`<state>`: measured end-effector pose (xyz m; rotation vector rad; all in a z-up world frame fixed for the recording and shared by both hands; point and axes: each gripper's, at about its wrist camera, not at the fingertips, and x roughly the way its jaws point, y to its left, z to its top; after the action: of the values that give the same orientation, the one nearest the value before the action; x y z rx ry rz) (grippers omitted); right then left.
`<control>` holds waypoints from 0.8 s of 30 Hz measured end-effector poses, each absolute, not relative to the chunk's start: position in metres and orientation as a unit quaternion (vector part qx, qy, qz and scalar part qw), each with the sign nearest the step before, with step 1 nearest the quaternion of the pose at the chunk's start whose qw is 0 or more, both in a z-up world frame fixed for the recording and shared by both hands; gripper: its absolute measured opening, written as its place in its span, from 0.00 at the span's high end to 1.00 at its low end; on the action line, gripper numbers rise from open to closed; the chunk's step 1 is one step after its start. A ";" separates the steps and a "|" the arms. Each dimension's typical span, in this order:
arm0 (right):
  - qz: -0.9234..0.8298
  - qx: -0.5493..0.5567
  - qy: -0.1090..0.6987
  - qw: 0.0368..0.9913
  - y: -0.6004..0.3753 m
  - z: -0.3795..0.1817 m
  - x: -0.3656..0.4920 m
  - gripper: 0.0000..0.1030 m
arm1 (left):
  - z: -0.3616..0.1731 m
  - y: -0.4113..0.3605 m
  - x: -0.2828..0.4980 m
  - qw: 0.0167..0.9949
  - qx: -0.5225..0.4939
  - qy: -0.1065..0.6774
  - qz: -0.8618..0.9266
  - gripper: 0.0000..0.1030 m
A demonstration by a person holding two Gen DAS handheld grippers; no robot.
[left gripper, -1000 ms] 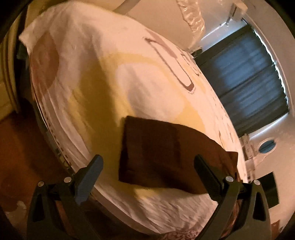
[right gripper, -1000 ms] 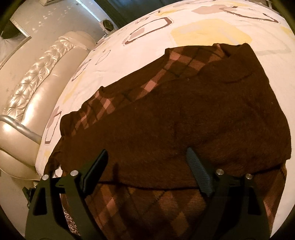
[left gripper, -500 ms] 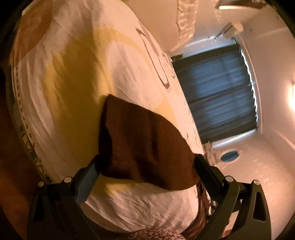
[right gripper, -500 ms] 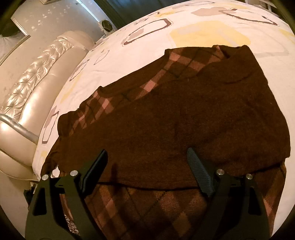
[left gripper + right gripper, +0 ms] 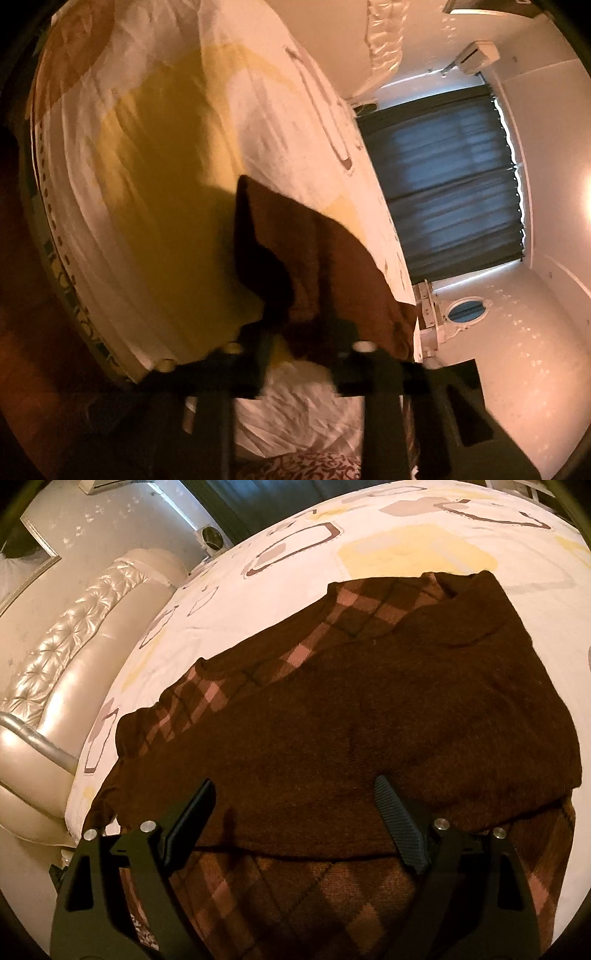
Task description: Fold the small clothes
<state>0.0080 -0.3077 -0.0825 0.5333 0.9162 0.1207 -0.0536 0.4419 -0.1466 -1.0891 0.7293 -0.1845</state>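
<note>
The left gripper (image 5: 299, 332) has its fingers narrowed onto a corner of the brown argyle sweater (image 5: 351, 731) lying half-folded on the bed (image 5: 406, 535), soft and floppy, best taken by its edges, while the right gripper (image 5: 295, 827) hovers wide above its near hem.

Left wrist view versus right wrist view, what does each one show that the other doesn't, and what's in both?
Only the left wrist view shows the dark curtain, the wall air conditioner and the left gripper, closed on an edge of the brown sweater. Only the right wrist view shows the tufted headboard, the sweater's pink argyle pattern and the open right gripper above it. Both show the sweater on the patterned bedsheet.
</note>
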 end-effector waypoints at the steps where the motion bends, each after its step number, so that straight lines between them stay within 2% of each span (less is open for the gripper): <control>1: 0.057 0.254 0.436 0.861 -0.308 -0.082 0.008 0.15 | -0.146 0.444 -0.052 0.787 -0.506 0.343 -0.079 0.88; 6: 0.056 0.259 0.434 0.861 -0.308 -0.082 0.008 0.15 | -0.132 0.443 -0.053 0.789 -0.497 0.357 -0.054 0.91; 13: 0.064 0.268 0.431 0.860 -0.312 -0.082 0.007 0.14 | -0.072 0.424 -0.046 0.821 -0.460 0.334 -0.059 0.91; 19: 0.079 0.283 0.424 0.857 -0.317 -0.083 0.005 0.14 | 0.008 0.359 -0.022 0.859 -0.390 0.312 -0.116 0.91; 24: 0.092 0.286 0.421 0.856 -0.320 -0.081 0.000 0.14 | 0.069 0.269 0.007 0.871 -0.336 0.303 -0.193 0.91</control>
<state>0.0002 -0.3203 -0.0815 0.6017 0.8850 0.1934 0.0068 0.2690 0.0690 -0.7024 0.6339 -0.4039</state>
